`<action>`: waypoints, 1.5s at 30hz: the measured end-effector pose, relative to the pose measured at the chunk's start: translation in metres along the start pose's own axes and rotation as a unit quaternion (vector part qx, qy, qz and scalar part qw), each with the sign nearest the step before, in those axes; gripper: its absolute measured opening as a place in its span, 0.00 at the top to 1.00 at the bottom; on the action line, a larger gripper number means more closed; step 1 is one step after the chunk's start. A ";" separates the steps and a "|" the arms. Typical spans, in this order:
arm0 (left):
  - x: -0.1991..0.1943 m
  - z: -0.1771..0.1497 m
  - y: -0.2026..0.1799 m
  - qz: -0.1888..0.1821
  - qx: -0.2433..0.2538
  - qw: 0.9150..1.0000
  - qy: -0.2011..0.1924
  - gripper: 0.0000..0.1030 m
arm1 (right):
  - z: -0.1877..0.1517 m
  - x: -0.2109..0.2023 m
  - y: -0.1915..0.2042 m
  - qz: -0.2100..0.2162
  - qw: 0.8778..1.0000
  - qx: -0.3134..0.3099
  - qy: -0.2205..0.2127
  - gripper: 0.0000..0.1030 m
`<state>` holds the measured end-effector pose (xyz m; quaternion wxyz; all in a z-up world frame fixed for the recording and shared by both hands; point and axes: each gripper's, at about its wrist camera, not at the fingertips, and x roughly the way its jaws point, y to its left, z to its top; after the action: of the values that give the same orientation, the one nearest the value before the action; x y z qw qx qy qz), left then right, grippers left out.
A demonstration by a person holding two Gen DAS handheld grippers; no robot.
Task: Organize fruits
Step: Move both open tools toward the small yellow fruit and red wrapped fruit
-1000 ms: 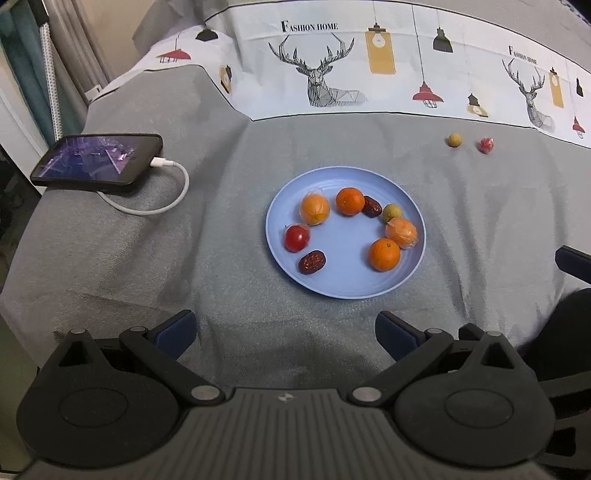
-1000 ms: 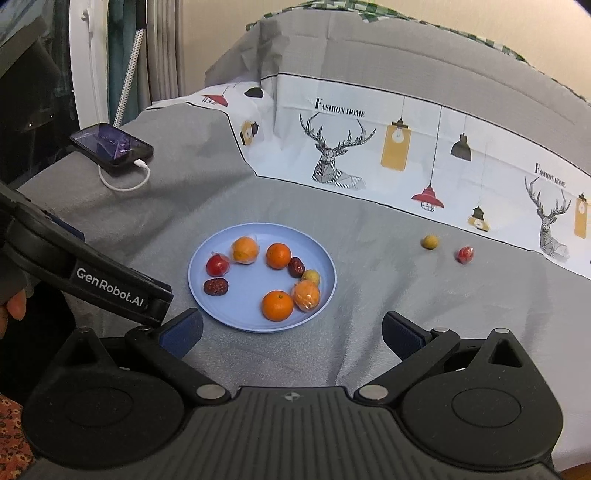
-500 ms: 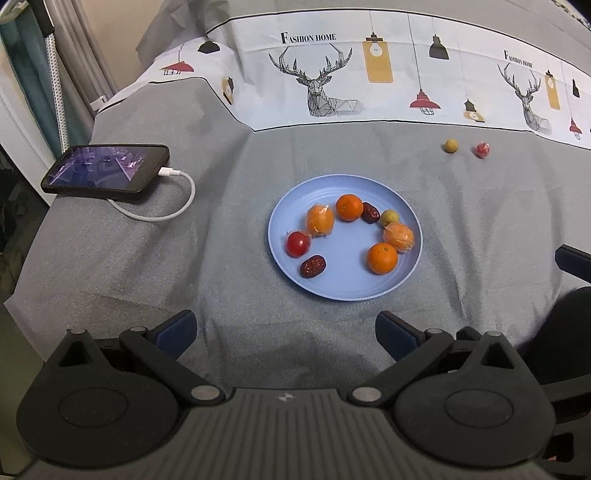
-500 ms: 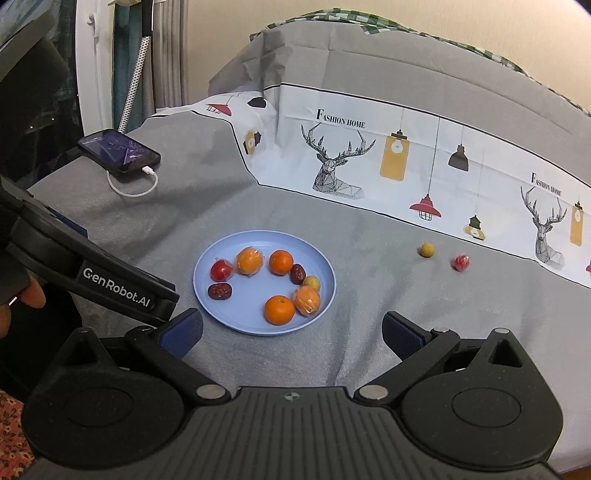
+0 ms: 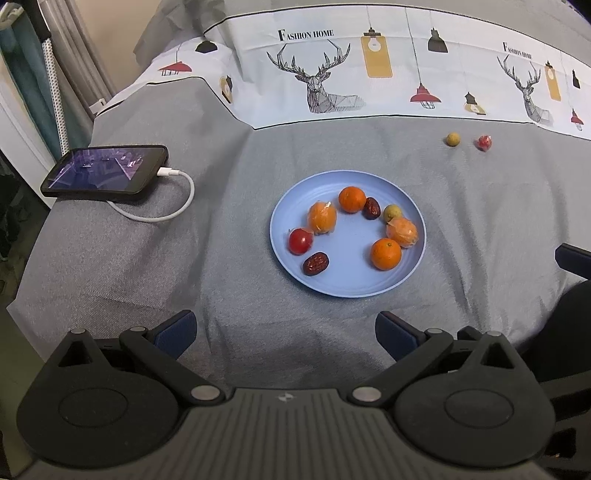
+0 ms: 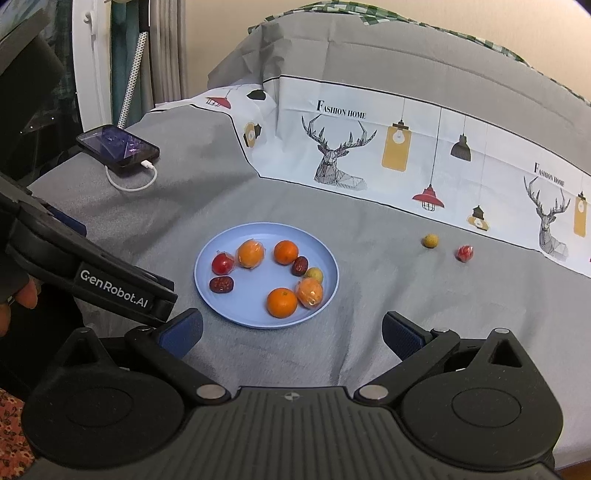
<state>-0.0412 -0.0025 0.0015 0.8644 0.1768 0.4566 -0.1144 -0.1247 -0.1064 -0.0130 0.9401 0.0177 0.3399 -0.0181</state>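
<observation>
Two small fruits [image 6: 431,240] lie on grey cloth, well apart from the blue plate [image 6: 221,306]. Both hand-held grippers, left [image 5: 286,328] and right [image 6: 291,328], hover wide open, empty; next likely fetching these strays.

A grey cloth [image 6: 369,66] with a deer-print band [image 6: 406,147] covers the worktop; beige wall [image 6: 229,33] behind, curtains [image 6: 166,55] at left.

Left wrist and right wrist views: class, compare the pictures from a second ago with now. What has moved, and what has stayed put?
Only the cameras moved: both hand-held grippers, left and right, drew back and slightly up, so the plate looks smaller and farther. Both stay open and empty. The fruit on the plate, the two loose fruits and the phone stayed where they were.
</observation>
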 end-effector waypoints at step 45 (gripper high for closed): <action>0.210 0.218 -0.175 -0.044 0.074 0.996 0.013 0.00 | 0.028 0.289 -0.297 -0.205 0.953 0.223 0.026 0.01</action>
<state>0.1761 -0.2592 -0.0950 0.8370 0.2212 0.4655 -0.1837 0.1012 -0.4109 -0.1822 0.8792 0.1577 0.3473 -0.2856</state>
